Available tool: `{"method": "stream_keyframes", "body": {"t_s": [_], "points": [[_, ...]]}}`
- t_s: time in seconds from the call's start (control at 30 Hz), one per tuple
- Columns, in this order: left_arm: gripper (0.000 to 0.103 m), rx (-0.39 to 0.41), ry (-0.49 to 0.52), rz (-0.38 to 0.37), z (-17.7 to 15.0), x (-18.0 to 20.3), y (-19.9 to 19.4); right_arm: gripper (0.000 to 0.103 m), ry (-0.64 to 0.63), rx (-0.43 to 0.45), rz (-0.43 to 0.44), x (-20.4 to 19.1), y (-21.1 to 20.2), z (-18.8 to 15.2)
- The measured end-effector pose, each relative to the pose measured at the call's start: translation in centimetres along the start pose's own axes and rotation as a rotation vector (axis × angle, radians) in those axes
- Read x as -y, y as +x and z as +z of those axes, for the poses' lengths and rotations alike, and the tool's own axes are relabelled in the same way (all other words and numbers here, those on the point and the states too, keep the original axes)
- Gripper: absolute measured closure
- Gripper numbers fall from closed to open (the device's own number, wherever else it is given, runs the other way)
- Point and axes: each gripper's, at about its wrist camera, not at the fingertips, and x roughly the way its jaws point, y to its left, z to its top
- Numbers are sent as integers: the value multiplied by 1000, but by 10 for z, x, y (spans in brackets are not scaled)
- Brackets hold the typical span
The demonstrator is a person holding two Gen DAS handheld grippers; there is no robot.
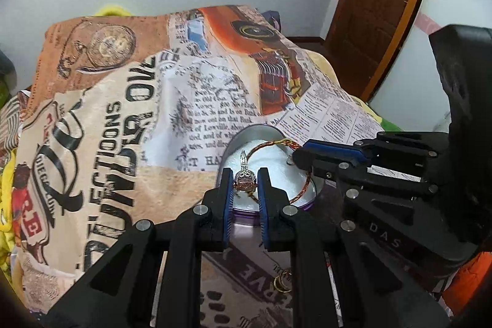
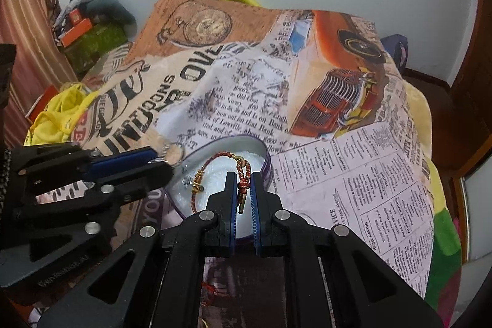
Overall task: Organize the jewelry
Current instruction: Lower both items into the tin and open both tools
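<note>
Fingers (image 1: 228,192) of both grippers level over tin (image 1: 261,132), clamping jewelry.

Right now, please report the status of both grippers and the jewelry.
Left gripper shut on ring, over tin. Right gripper shut on bracelet, loop inside tin. Gold earring loose on blanket. Nothing in the way.

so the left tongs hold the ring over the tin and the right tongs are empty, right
Not quite: the right tongs aren't empty; they pinch the red braided bracelet over the tin, as the right wrist view shows. The left tongs do hold the ring.
</note>
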Motion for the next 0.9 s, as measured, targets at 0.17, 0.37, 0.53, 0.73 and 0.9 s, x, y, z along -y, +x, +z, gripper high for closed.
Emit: {"method": "stream_keyframes", "body": {"t_s": [0.17, 0.37, 0.53, 0.73, 0.9], "points": [[89, -9, 27, -8, 0, 6, 5, 95, -14, -28, 14, 0, 2, -2], [89, -38, 26, -18, 1, 7, 11, 93, -7, -49, 30, 3, 4, -1], [89, -25, 16, -13, 2, 7, 6, 91, -3, -43, 25, 3, -1, -1], [89, 1, 4, 8, 4, 5, -14, 90, -9, -23, 5, 2, -13, -1], [89, 40, -7, 28, 6, 4, -42, 78, -19, 10, -12, -2, -34, -3]]}}
